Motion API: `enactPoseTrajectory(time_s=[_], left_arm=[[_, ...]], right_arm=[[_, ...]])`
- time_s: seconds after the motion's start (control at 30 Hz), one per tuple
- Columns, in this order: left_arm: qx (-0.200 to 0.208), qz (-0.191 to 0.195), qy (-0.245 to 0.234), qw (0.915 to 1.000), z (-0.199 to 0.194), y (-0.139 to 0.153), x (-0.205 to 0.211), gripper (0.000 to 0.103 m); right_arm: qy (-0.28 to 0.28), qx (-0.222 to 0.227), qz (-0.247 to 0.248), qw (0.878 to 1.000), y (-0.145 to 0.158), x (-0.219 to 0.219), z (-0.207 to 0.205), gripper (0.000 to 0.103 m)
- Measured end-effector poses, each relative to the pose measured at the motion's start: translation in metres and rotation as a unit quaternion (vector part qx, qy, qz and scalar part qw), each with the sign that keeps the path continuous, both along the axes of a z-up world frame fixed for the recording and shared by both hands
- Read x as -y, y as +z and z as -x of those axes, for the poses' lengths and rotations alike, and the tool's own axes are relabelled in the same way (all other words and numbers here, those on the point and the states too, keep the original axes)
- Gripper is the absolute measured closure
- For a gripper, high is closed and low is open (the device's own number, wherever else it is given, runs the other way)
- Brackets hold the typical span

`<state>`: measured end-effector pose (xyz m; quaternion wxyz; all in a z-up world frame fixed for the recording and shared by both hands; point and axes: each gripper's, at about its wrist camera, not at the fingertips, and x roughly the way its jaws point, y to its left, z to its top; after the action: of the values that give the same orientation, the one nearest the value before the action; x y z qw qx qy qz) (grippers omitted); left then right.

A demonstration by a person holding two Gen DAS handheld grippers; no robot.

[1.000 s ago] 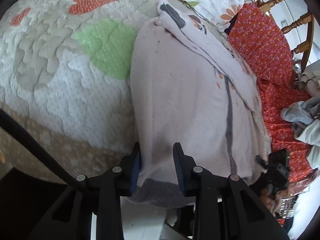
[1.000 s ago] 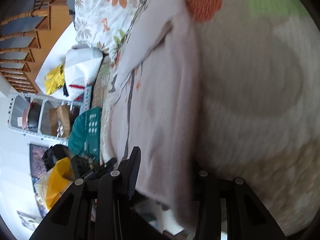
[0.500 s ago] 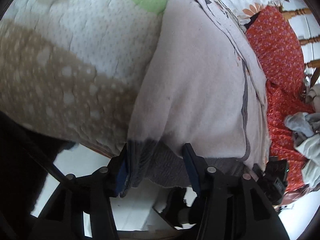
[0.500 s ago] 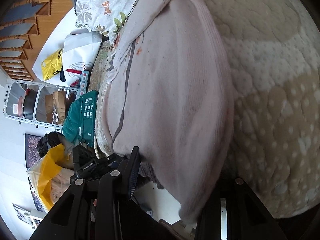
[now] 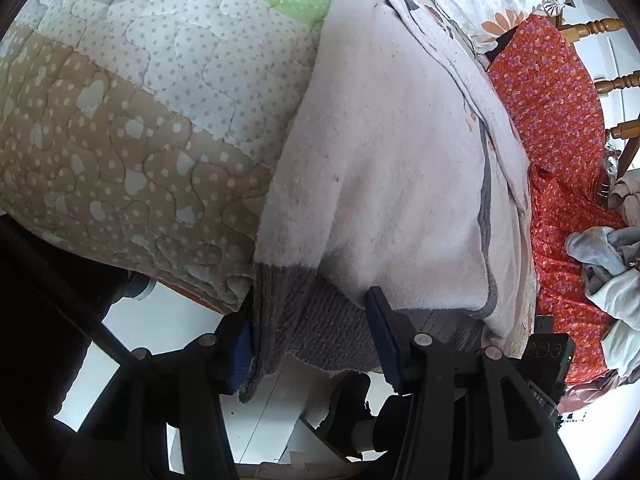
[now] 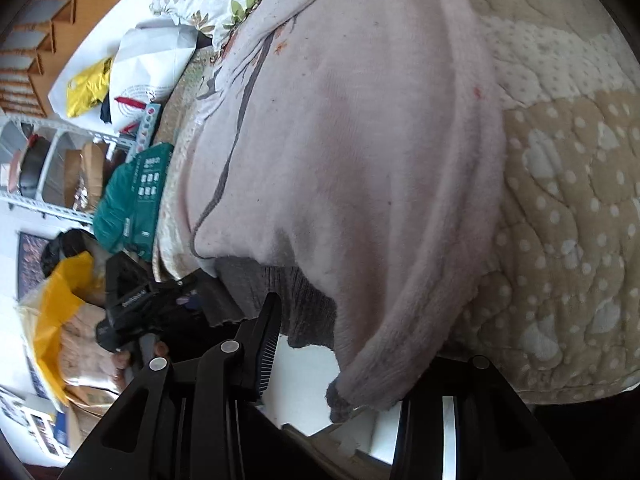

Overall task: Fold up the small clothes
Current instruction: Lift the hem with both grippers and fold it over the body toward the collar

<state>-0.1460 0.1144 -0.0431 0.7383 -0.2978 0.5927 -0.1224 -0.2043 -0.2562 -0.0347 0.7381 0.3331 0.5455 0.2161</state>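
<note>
one pale pink fleece garment with grey ribbed hem (image 5: 392, 184), spread on quilted bedspread (image 5: 120, 128), hem overhanging bed edge. left gripper (image 5: 310, 338) jaws just opened, spread around hem; right gripper (image 6: 344, 344) jaws straddle hem corner, grip unclear.

free: bare quilt (image 5: 168, 92) beside the pink garment (image 5: 392, 184) | blocked: red cloth (image 5: 560, 128), grey clothes (image 5: 608, 252) at bed's far edge

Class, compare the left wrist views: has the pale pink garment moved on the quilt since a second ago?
Yes. The pink garment has slid toward the quilt's near edge; its grey hem now hangs over that edge, between the left gripper's just-widened jaws.
</note>
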Motion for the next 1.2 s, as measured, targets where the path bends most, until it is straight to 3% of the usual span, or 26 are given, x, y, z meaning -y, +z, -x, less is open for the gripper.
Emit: enactPoseTrajectory(time_s=[0.1, 0.17, 0.2, 0.23, 0.33, 0.43, 0.53, 0.73, 0.83, 0.93, 1.2], left_arm=[[0.004, -0.007, 0.004, 1.0, 0.001, 0.003, 0.002, 0.059], [0.008, -0.023, 0.006, 0.9997, 0.003, 0.006, 0.0, 0.099], [0.011, -0.036, 0.008, 0.9993, 0.005, 0.009, -0.005, 0.1], [0.018, -0.044, 0.014, 0.9987, 0.006, 0.014, -0.007, 0.1], [0.069, -0.057, 0.03, 0.9956, 0.014, 0.046, -0.015, 0.1], [0.104, -0.041, 0.034, 0.9932, 0.032, 0.078, -0.021, 0.1], [0.127, -0.037, 0.029, 0.9908, 0.06, 0.103, -0.024, 0.1], [0.116, -0.028, 0.025, 0.9925, 0.096, 0.099, -0.018, 0.1], [0.099, -0.013, 0.043, 0.9941, 0.088, 0.09, -0.022, 0.1], [0.116, -0.009, 0.052, 0.9919, 0.074, 0.099, -0.028, 0.1], [0.144, 0.008, 0.061, 0.9877, -0.042, 0.127, -0.02, 0.1]], right_arm=[[-0.003, 0.007, 0.02, 1.0, 0.001, -0.004, 0.003, 0.06], [-0.009, 0.008, 0.033, 0.999, 0.0, -0.005, 0.004, 0.077], [-0.01, 0.007, 0.054, 0.998, 0.001, -0.006, 0.004, 0.096], [-0.009, 0.007, 0.065, 0.998, 0.003, -0.005, 0.003, 0.096], [-0.027, 0.018, 0.019, 0.999, 0.015, 0.015, 0.004, 0.096], [-0.034, 0.038, -0.042, 0.998, 0.037, 0.041, 0.015, 0.097], [-0.019, 0.044, -0.06, 0.997, 0.053, 0.058, 0.039, 0.098], [0.012, 0.014, -0.057, 0.998, 0.045, 0.063, 0.078, 0.098], [0.008, 0.014, -0.063, 0.998, 0.044, 0.062, 0.07, 0.097], [0.015, 0.038, -0.052, 0.998, 0.061, 0.061, 0.058, 0.097], [-0.019, 0.106, -0.04, 0.993, 0.114, 0.067, -0.011, 0.097]])
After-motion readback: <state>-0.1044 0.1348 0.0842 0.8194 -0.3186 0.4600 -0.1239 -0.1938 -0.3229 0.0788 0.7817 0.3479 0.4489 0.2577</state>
